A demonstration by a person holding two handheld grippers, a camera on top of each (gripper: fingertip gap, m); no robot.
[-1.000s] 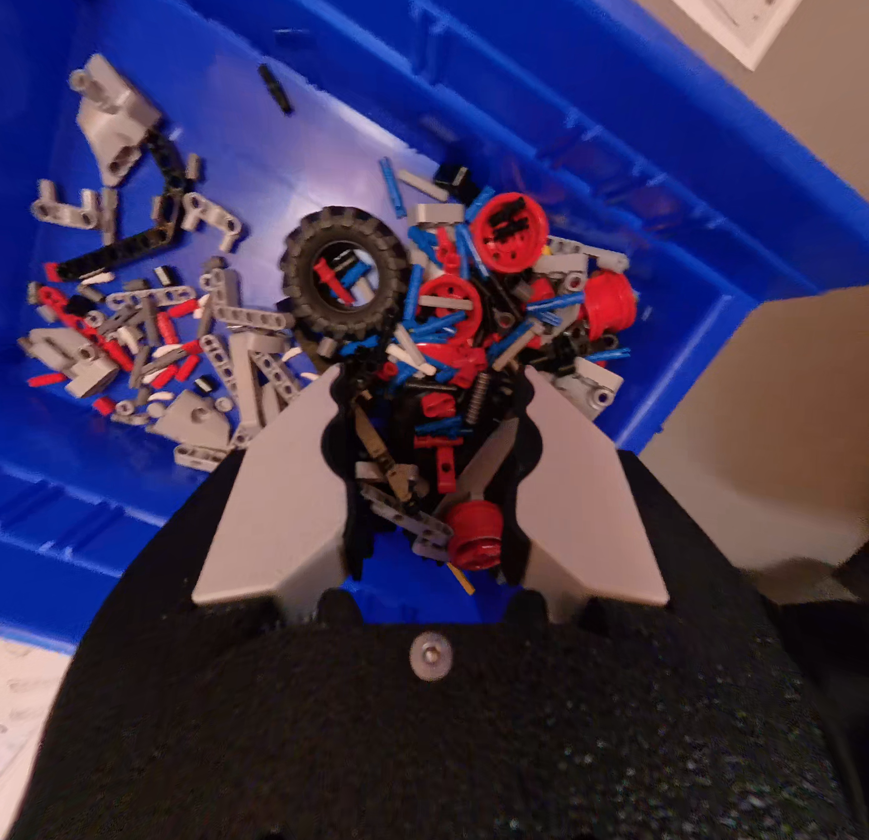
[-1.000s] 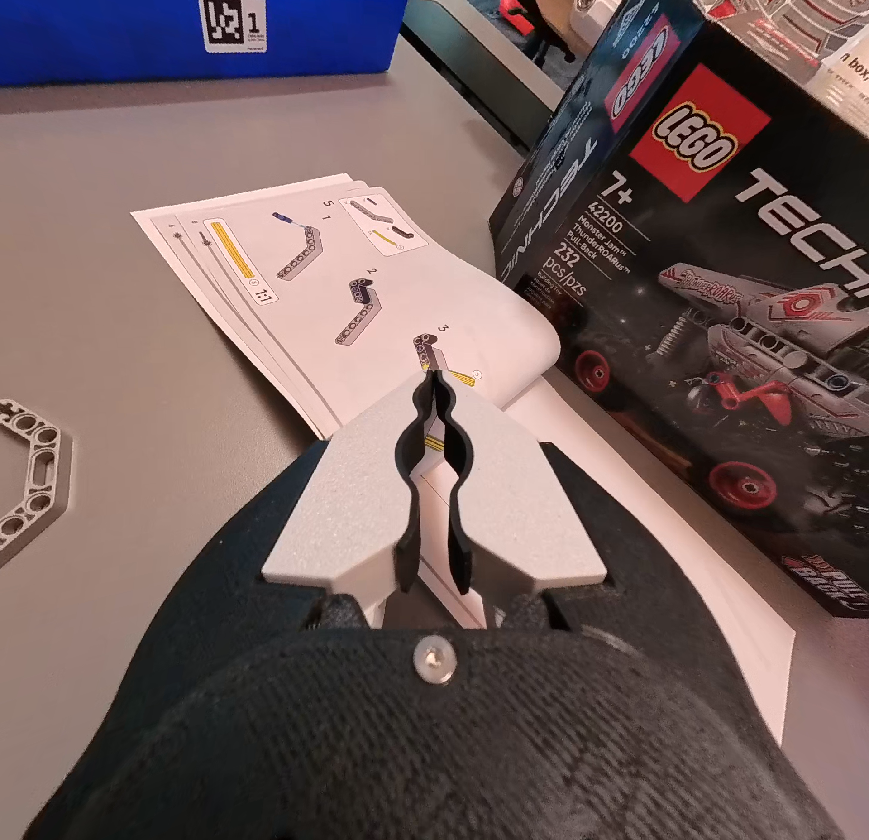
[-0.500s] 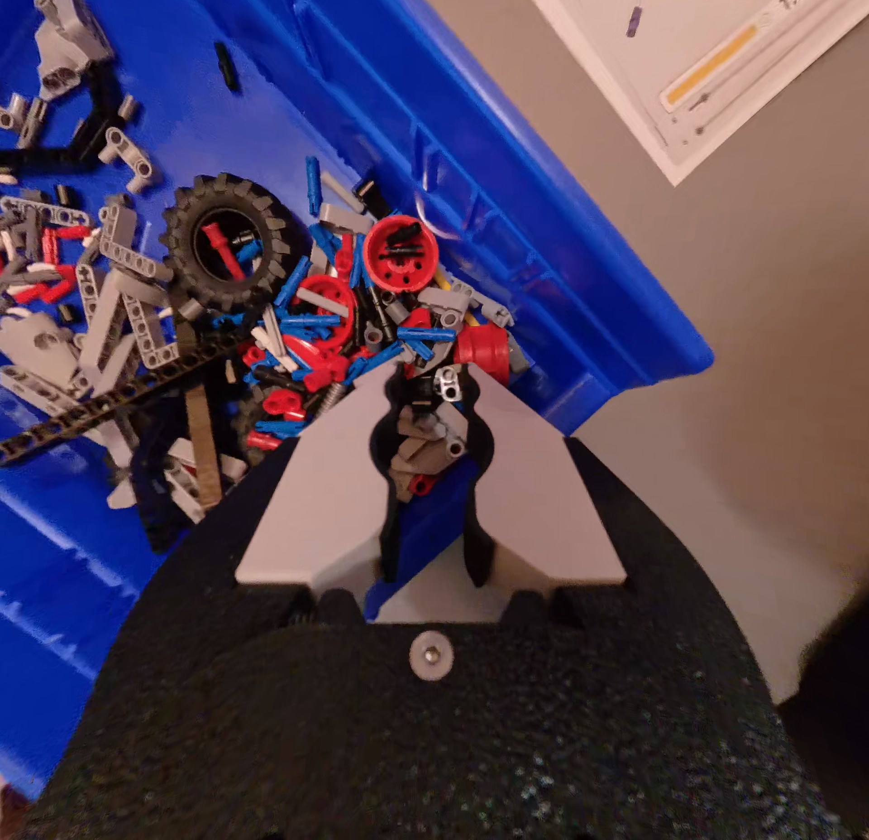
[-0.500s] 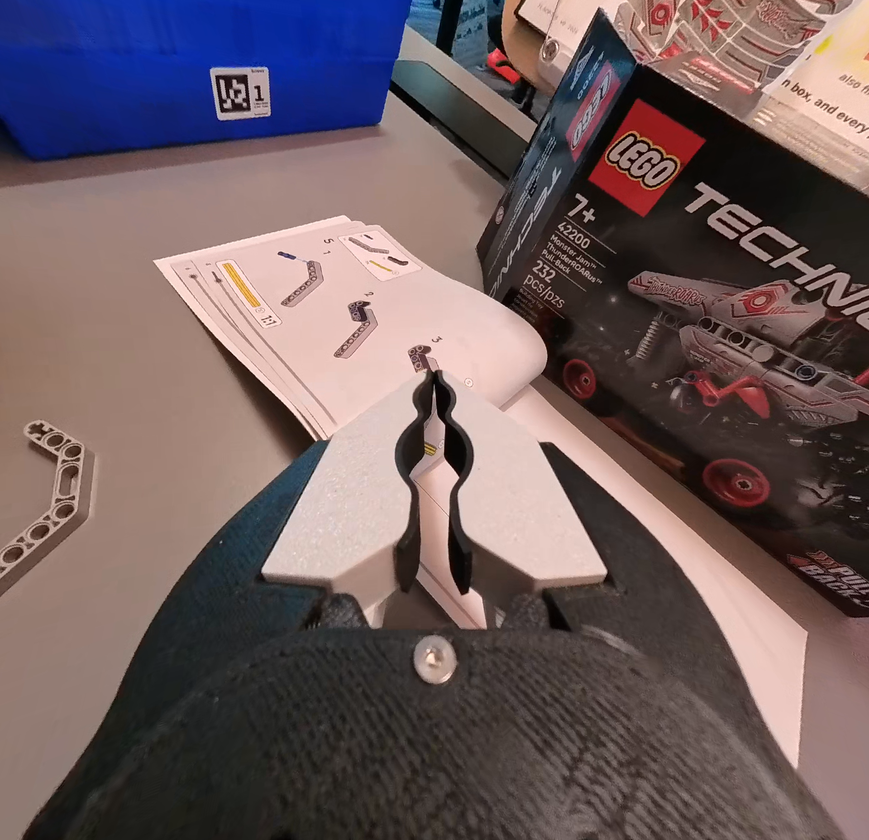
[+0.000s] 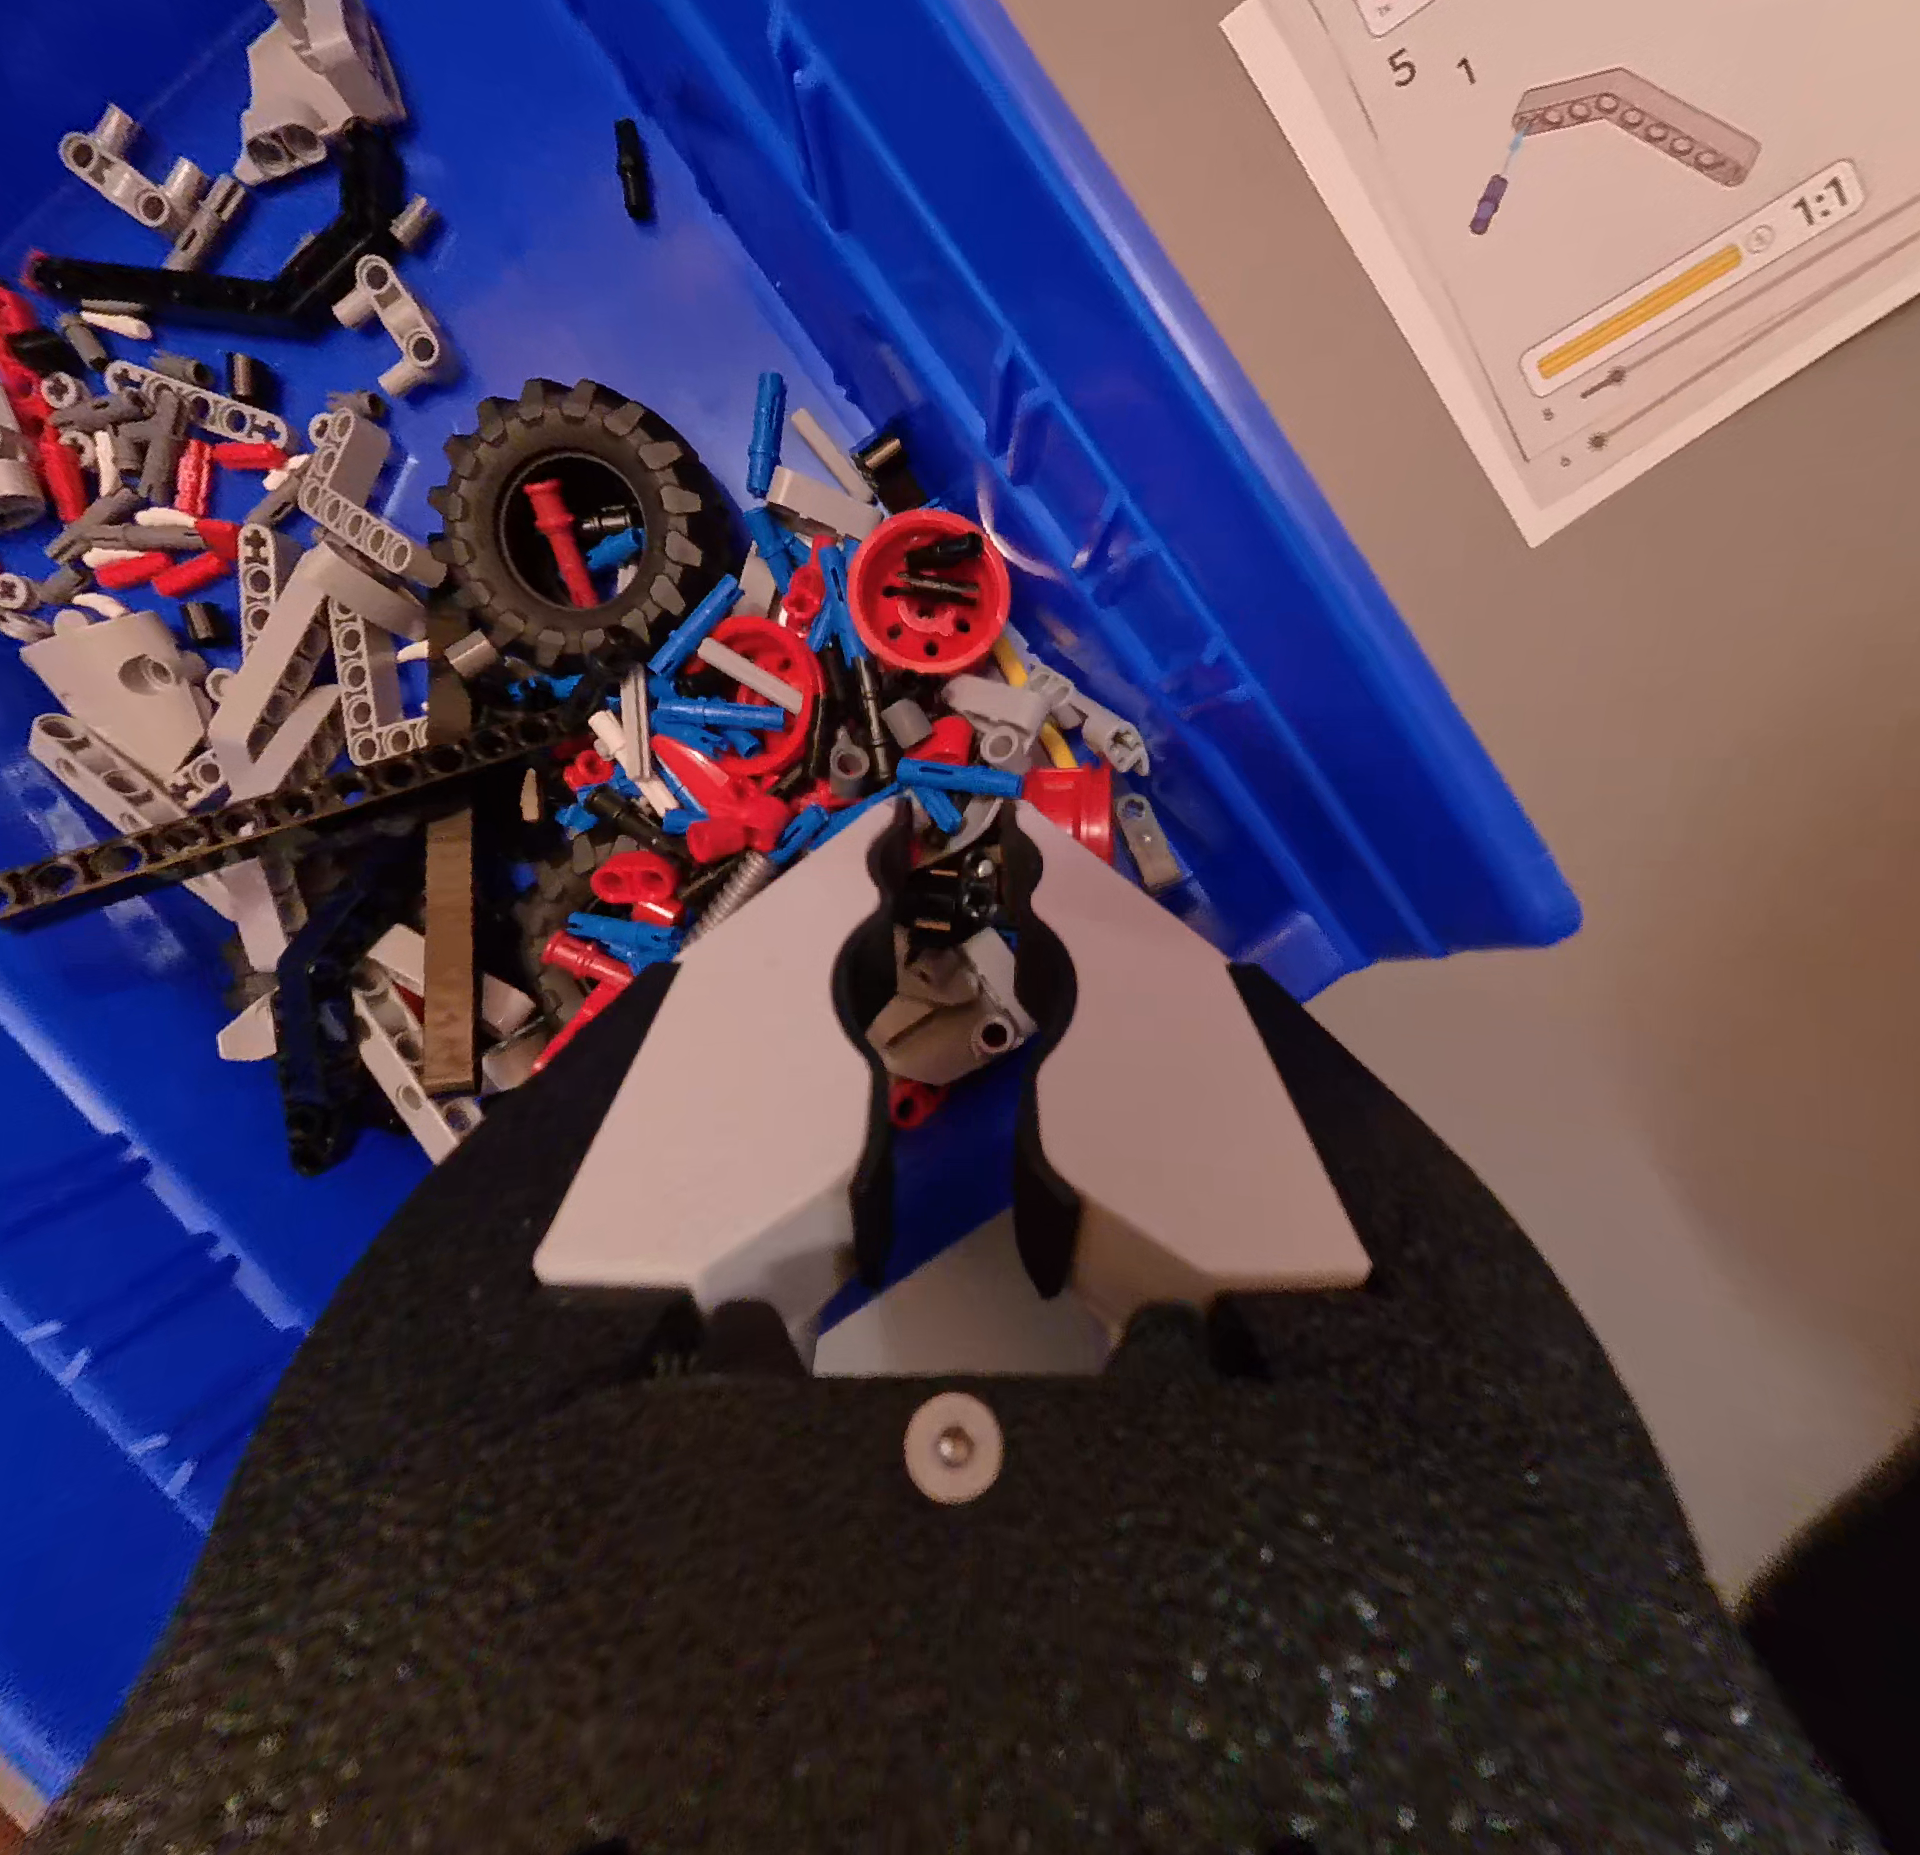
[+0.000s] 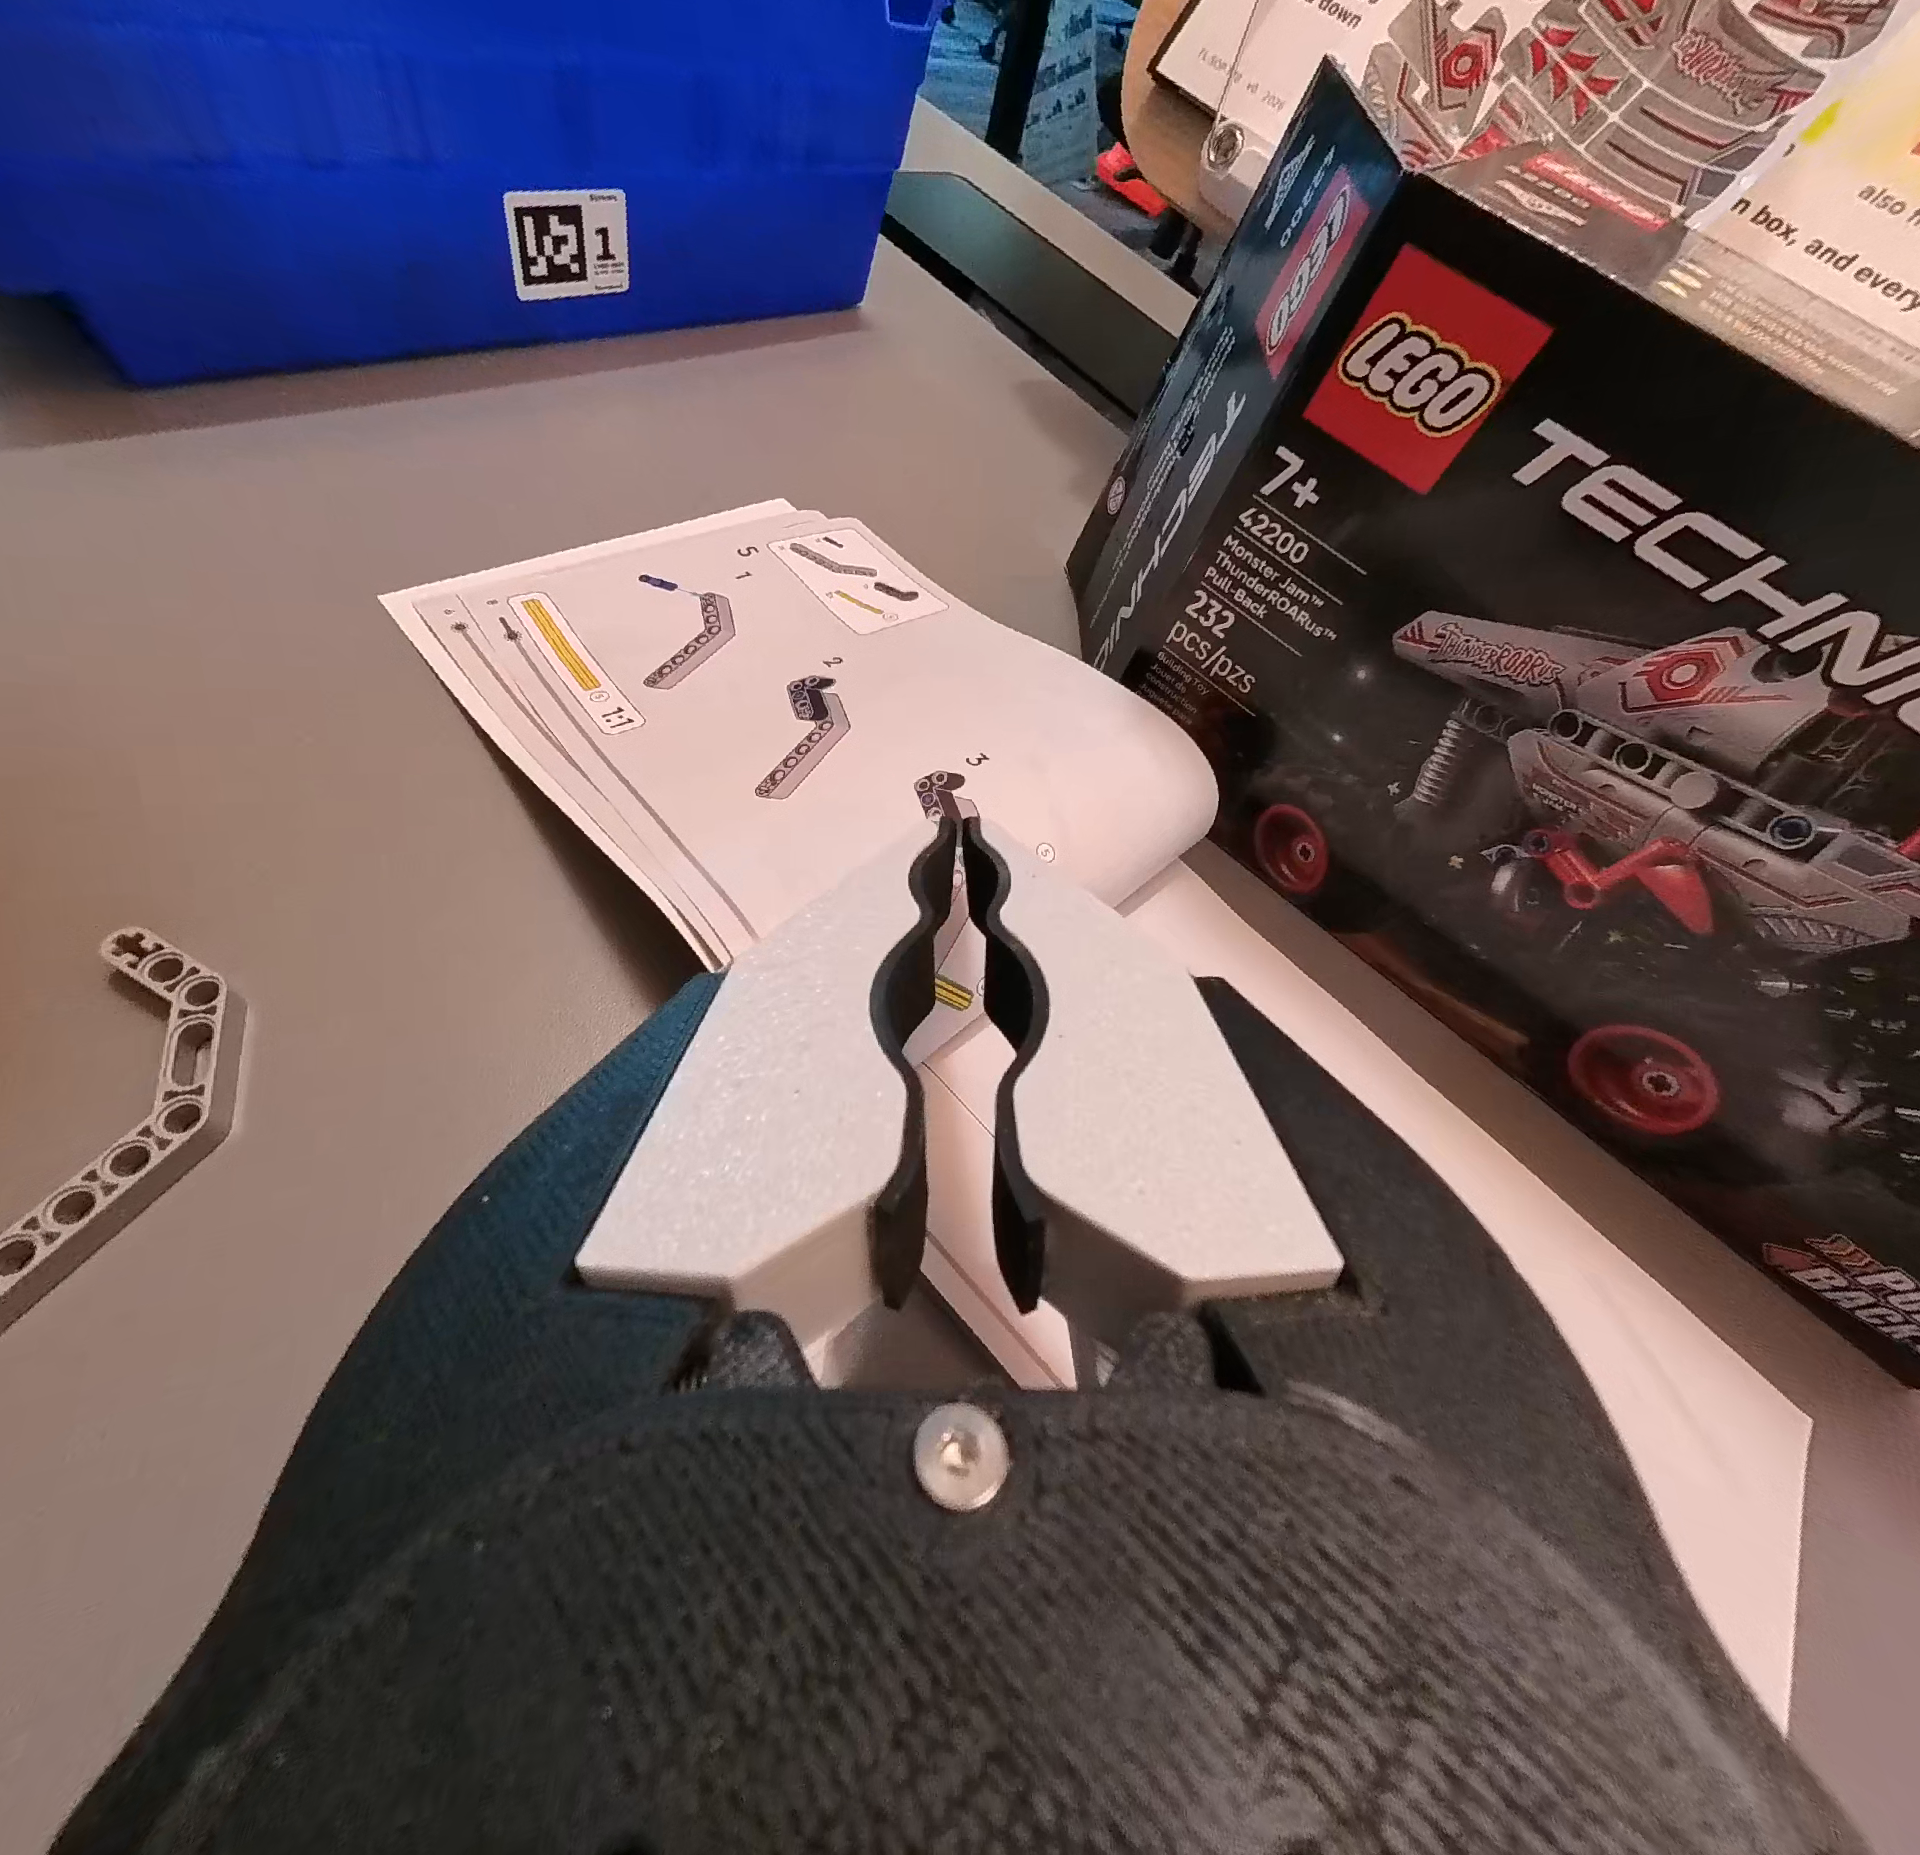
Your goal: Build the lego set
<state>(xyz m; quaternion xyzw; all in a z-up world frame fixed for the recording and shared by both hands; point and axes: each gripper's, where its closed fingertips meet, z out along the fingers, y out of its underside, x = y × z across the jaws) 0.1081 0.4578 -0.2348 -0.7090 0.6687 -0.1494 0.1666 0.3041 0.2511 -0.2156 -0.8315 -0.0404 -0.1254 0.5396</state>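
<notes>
Left wrist view: left gripper (image 5: 951, 839) angled down over the corner of the blue bin (image 5: 1143, 558), grey wedge fingers (image 5: 748, 1057) narrowed but not touching, tips in the pile of loose lego pieces (image 5: 727, 725); whether pinching anything, cannot tell. Glossy plastic beams, pins, red hubs, a knobbly black tyre (image 5: 577, 532); grey lumpy piece (image 5: 951, 1016) seen in the gap. Closer together than a second ago, when spread wide, and shifted toward the bin corner, with more of the instruction booklet (image 5: 1621, 195) showing. Right wrist view: right gripper (image 6: 958, 831) level and low above the table (image 6: 260, 766), fingers (image 6: 790, 1067) pressed together at the tips, empty, over the open booklet. Bent grey beam (image 6: 145, 1088) lying flat at left; glossy cardboard lego box (image 6: 1558, 714) at right. Beam now farther into view than before.
</notes>
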